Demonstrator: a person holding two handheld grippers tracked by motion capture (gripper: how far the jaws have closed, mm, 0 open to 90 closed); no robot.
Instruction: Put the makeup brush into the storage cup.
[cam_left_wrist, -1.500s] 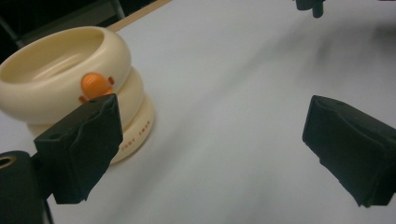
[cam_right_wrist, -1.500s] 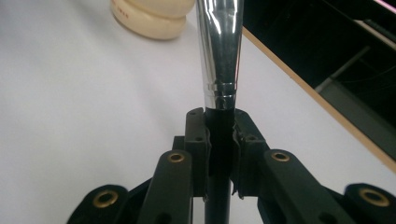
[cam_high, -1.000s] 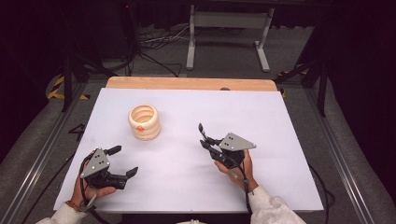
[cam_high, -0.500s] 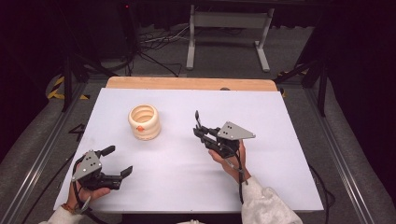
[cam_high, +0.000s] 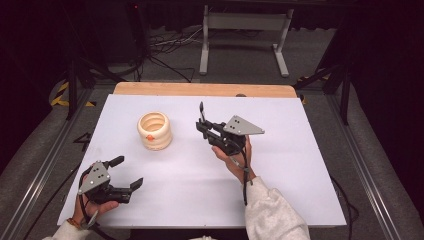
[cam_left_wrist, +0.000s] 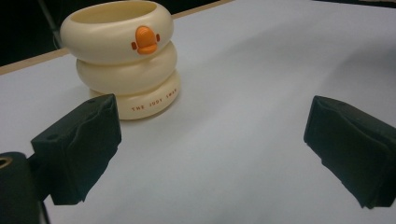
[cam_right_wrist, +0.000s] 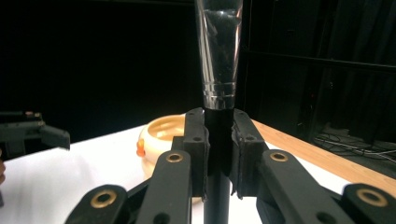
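A cream holder (cam_high: 154, 131) made of three stacked rings, with an orange duck bill on its top ring, stands on the left half of the white table top (cam_high: 300, 165). It also shows close by in the left gripper view (cam_left_wrist: 126, 60) and behind the jaws in the right gripper view (cam_right_wrist: 161, 133). My right gripper (cam_high: 202, 126) is raised above the table's middle, shut on a brush (cam_right_wrist: 218, 56) with a black handle and silver ferrule, which points up. My left gripper (cam_high: 125, 172) rests low at the front left, open and empty (cam_left_wrist: 210, 144), facing the holder.
A bare wooden strip (cam_high: 200, 89) runs along the table's far edge. Beyond it stand a metal frame (cam_high: 245, 30) and cables on the dark floor. A rail (cam_high: 45, 165) runs along the table's left side.
The right gripper has risen and drifted left toward the holder, still gripping the brush. The left gripper has kept its place.
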